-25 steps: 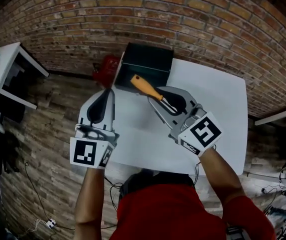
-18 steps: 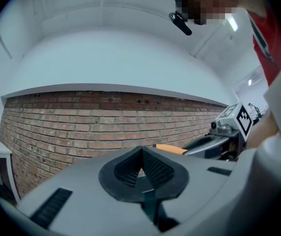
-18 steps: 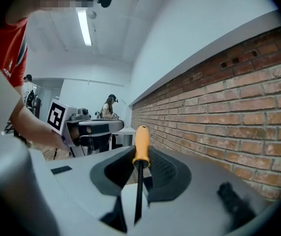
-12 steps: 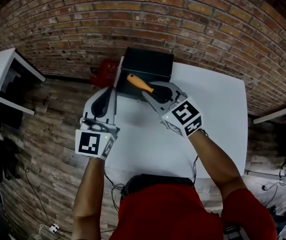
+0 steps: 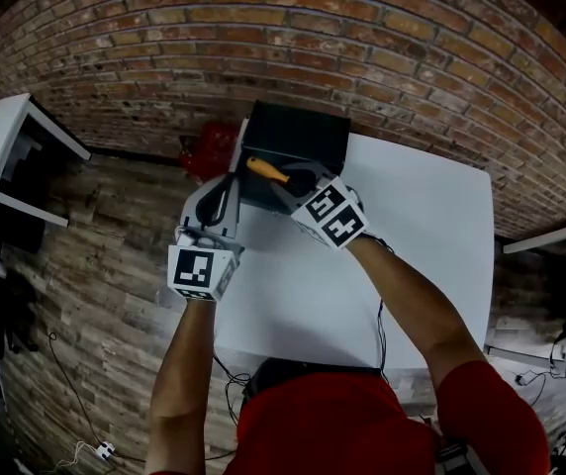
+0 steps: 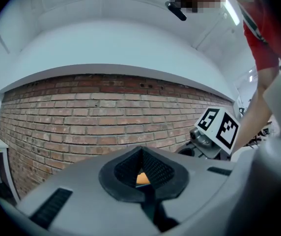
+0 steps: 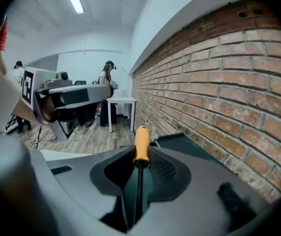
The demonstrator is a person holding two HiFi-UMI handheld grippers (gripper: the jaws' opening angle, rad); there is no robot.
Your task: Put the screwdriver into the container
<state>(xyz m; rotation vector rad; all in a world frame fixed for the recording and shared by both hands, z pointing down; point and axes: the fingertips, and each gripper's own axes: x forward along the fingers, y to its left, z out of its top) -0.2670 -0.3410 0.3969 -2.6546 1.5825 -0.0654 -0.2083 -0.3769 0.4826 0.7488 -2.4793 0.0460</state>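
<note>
- Right gripper (image 7: pixel 138 175): its fingers (image 7: pixel 166 173) were clamped on the dark shaft of the screwdriver (image 7: pixel 141 144), with the orange handle projecting forward past the fingertips.
- Screwdriver: it was carried in the air, and its handle appeared over the near left part of the container (image 5: pixel 298 132). It was not yet inside.
- Container: a dark, open-topped box stood at the far edge of the white desk (image 5: pixel 412 226), close to the brick wall (image 5: pixel 382 57).
- Left gripper (image 5: pixel 230 181): its fingers were pressed together and held nothing. It hung just beside the container's near left corner.
- Step in hand (judged): the tool was being brought over the opening for release.
- Good practice (judged): the whole tool should be carried inside the container's rim, with the shaft aligned to the container's longer side. It should be lowered handle first, and the fingers parted only once the tool is low, so that it neither bounces nor catches the rim.
- The left gripper should stay clear of the container's mouth.
</note>
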